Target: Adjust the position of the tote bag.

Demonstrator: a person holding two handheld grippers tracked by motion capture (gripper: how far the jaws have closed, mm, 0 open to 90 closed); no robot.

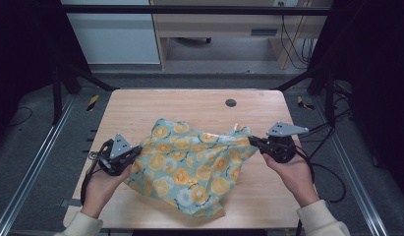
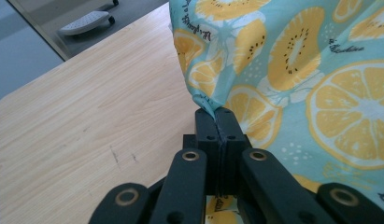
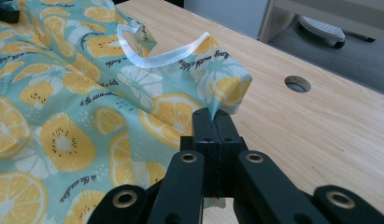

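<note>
A blue cloth [image 1: 192,164] with orange fruit slices on it lies in the middle of the table [image 1: 155,105], near the front edge. The left gripper [image 1: 132,153] pinches its left edge tight. The right gripper [image 1: 253,141] pinches its right corner tight. A small round hole [image 1: 231,103] sits near the table's back edge.
</note>
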